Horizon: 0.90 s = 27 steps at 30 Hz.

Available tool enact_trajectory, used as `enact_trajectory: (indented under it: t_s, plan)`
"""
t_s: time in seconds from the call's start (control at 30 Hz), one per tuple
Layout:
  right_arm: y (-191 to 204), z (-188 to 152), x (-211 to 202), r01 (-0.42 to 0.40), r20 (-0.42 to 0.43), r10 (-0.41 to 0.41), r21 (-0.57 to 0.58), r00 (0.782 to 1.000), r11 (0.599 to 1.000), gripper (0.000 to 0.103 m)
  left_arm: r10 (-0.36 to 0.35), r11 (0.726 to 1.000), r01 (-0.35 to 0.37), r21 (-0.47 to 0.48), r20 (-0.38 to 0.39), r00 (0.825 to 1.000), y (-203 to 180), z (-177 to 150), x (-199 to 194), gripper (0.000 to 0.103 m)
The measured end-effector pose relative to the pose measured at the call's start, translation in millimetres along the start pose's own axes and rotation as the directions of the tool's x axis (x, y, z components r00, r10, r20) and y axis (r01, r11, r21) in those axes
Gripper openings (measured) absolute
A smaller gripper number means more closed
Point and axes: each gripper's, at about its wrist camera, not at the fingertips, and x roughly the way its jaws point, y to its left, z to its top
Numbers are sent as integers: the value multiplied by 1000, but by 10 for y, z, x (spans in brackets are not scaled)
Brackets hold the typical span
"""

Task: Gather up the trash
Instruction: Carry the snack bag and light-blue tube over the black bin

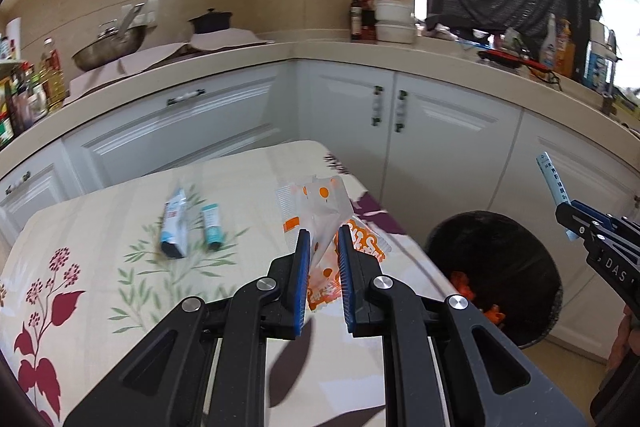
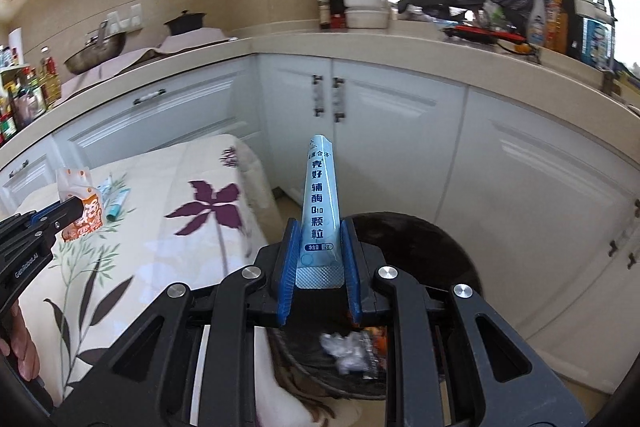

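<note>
Mid-haul: left gripper (image 1: 325, 247) clamped on the orange wrapper (image 1: 320, 223), right gripper (image 2: 318, 259) pinching the blue sachet (image 2: 322, 203) above the bin (image 2: 420, 239). Probably just needed letting go over it.

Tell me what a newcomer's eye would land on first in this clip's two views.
The pale blue stick sachet with dark printed characters stands upright, pinched in the right tongs above the round black trash bin that already holds crumpled wrappers. The left tongs grip a clear plastic wrapper with orange dots over the floral tablecloth, where two small teal-and-white sachets lie side by side.
</note>
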Motion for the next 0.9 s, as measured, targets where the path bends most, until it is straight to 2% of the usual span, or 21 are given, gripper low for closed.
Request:
enact_trajectory:
  t_s: [0.47,0.9]
  plan:
    - [-476,-81,-110,79,16,-80,62,997,995,21,-117,989,114,95,19,993,-736,29,-10,15]
    - [-738,-167,-76,112,9,-113,103,994,988,21,-172,976,167,140,20,985,-1145,11,90,15]
